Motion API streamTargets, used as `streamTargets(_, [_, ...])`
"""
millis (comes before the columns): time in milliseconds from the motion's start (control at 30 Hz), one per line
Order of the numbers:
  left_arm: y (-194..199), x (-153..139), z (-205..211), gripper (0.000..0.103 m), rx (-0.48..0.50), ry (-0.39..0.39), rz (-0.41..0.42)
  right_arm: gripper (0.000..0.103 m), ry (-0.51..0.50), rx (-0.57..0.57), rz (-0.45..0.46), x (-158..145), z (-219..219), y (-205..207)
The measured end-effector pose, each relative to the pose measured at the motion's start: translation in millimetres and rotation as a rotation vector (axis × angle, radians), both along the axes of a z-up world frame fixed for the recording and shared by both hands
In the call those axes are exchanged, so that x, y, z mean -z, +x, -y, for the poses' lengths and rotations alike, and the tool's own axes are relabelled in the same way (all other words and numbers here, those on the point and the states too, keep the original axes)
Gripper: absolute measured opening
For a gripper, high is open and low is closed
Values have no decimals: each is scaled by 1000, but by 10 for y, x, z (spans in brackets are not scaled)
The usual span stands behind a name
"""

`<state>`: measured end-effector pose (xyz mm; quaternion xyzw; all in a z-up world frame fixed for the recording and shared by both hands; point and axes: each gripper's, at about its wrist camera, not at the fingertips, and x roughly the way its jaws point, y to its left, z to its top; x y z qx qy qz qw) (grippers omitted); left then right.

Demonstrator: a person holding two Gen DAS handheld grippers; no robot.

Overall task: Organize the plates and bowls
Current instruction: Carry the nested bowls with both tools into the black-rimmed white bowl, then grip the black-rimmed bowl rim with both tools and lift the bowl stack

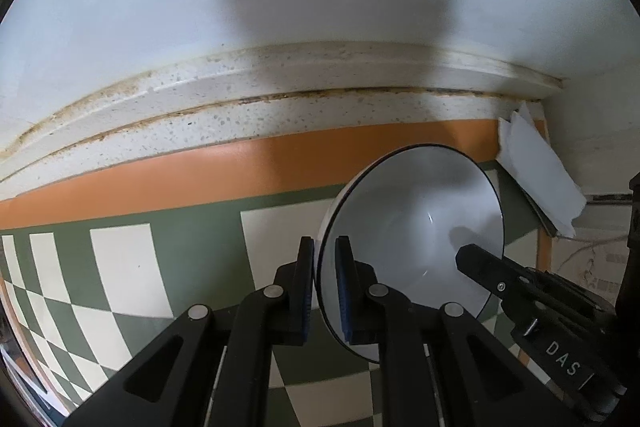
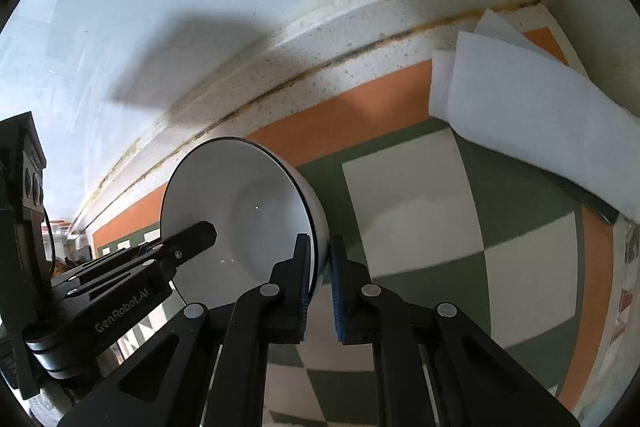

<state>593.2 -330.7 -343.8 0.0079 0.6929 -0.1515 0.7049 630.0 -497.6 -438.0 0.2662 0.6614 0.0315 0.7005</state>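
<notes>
Both the left gripper (image 1: 325, 287) and the right gripper (image 2: 320, 285) had their jaws clamped on opposite rim edges of the white round black-rimmed ceramic bowl (image 1: 416, 227), tilted above the green-and-cream checked desk (image 1: 120, 267).

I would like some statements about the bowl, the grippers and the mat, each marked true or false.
1. Both grippers are clamped on the rim of one white bowl. True: the left gripper and the right gripper hold opposite sides.
2. The bowl holds food. False: its inside is bare.
3. The bowl has a dark rim line. True.
4. The mat under the bowl is plain blue. False: it is green and cream checked with an orange border.
5. White folded paper lies on the mat's corner by the wall. True.
</notes>
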Motion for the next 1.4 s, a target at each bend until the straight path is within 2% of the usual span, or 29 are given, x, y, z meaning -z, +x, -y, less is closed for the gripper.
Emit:
streamTargets(233, [-401, -334, -80, 9, 28, -17, 43, 11, -14, -14, 43, -419, -22, -327])
streamTargets(500, [-947, -723, -394, 9, 66, -35, 88, 11, -44, -29, 91, -947, -241, -968])
streamTargets(867, [-1735, -987, -695, 9, 114, -43, 108, 11, -38, -40, 94, -1327, -484, -1964])
streamTargets(1100, [-2098, -912, -832, 9, 133, -47, 83, 11, -28, -15, 79, -1341, -598, -2430])
streamTargets(1400, [-2336, -631, -867, 9, 156, -17, 21, 11, -39, -24, 24, -1071, -681, -2629])
